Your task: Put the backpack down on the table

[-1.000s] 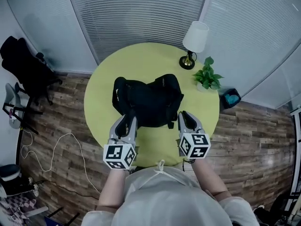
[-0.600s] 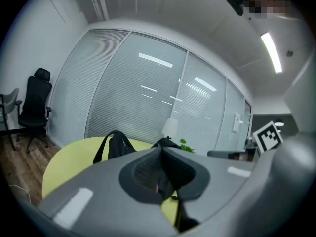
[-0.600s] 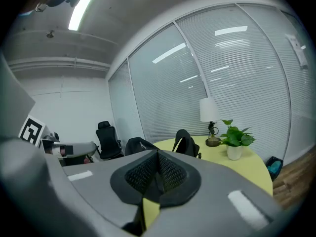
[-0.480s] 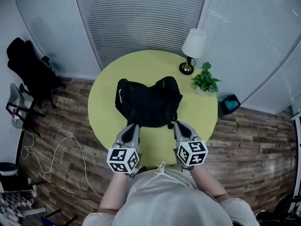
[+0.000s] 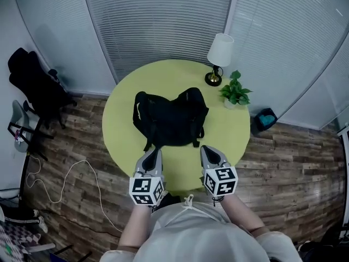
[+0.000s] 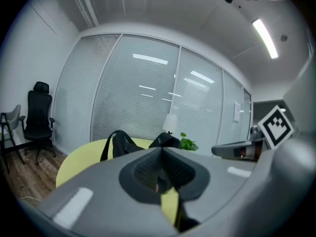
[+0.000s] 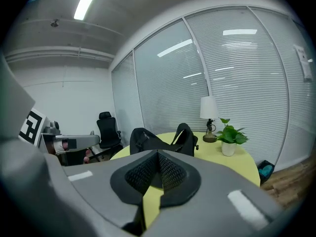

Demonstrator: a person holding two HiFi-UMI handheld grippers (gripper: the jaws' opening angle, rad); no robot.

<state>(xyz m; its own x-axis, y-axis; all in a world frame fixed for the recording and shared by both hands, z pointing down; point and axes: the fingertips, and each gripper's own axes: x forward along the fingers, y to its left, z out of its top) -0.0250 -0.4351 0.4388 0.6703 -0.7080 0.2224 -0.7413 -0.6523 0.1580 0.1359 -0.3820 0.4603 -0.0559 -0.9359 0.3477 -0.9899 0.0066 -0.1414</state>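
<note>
Head view shows the backpack (image 5: 170, 119) lying slumped mid-counter (image 5: 232, 132), seemingly set down already. The left tongs (image 5: 152, 153) and right tongs (image 5: 209, 151) sit closed, empty, just short of it.

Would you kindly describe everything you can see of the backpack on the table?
The backpack is black, seemingly soft fabric, slumped on the round yellow-green table near its middle. Its far edge shows two humps with a dip between; thin straps trail from its near edge onto the tabletop. Only the table touches it: the left gripper and right gripper, both shut and empty, are short of it.
</note>
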